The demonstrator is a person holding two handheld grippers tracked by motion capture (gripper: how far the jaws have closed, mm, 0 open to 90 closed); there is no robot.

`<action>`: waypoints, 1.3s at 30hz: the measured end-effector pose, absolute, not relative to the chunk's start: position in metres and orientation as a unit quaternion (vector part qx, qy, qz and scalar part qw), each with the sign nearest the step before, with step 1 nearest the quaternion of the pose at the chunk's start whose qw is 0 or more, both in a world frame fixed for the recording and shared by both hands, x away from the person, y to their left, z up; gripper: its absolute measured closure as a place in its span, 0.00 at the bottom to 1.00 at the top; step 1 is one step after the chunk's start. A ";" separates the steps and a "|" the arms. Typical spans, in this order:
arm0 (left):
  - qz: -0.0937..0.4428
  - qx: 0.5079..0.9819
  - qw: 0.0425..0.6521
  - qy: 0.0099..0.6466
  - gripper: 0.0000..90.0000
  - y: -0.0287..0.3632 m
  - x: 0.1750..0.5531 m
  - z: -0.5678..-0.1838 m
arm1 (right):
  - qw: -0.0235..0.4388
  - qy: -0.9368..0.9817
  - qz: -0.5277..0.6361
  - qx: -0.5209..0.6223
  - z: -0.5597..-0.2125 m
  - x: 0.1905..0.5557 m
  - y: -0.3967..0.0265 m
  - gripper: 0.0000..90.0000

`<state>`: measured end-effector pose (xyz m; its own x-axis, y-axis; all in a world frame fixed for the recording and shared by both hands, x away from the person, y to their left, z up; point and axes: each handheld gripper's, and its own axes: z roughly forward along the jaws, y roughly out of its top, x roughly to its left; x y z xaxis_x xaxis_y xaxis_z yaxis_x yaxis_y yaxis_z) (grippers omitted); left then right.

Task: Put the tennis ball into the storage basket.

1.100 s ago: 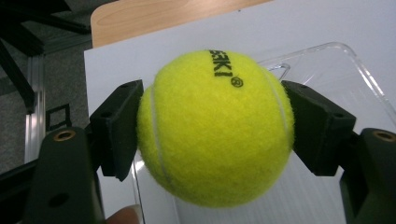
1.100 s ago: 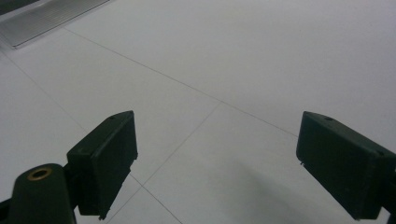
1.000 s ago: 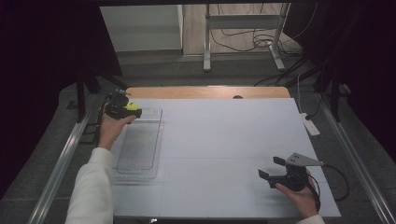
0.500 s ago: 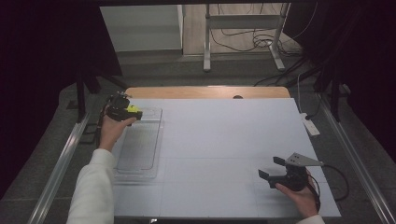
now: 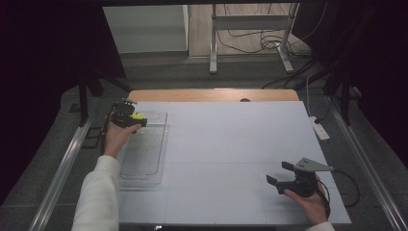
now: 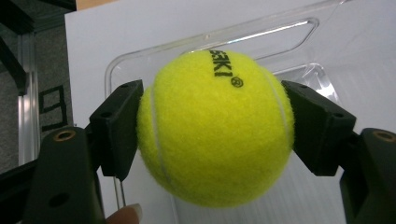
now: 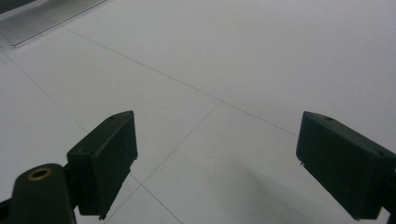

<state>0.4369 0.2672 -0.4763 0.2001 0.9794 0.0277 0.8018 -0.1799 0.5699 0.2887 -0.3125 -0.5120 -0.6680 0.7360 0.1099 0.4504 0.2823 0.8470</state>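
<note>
Left tool point(image 6: 215, 135) is clamping a tennis ball point(image 6: 215, 127) over the clear tray point(image 5: 144, 151), poised for placing; right tool point(image 7: 229, 168) is idling open-jawed above the counter point(image 5: 231, 144).

Taking the clear plastic tray point(image 5: 144, 159) as landmark: its low walls are the one raised thing on the white table point(image 5: 231, 144), lying along the table's left edge. Over the tray's far end the left gripper point(image 5: 126, 117) grips a yellow tennis ball point(image 6: 215, 126), so that corner is taken; the tray's near part lies bare. To the right of the tray the tabletop runs flat and free. Well apart from the tray, at the near right, the right gripper point(image 5: 280, 173) rests with jaws wide, bare surface ahead of it.
</note>
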 end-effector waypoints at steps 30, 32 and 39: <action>0.171 0.761 0.200 0.593 0.29 0.261 0.440 -0.497 | 0.153 0.787 0.464 0.377 -0.512 0.289 -0.312 0.14; 0.168 0.762 0.195 0.594 0.29 0.260 0.440 -0.498 | 0.153 0.787 0.463 0.376 -0.512 0.289 -0.312 0.14; 0.169 0.765 0.190 0.591 0.29 0.259 0.441 -0.501 | 0.153 0.788 0.463 0.377 -0.513 0.289 -0.312 0.14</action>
<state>0.4408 0.2586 -0.5013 0.2434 0.9693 0.0332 0.8411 -0.2281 0.4904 0.2890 -0.3121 -0.5125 -0.6691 0.7353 0.1075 0.4520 0.2878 0.8443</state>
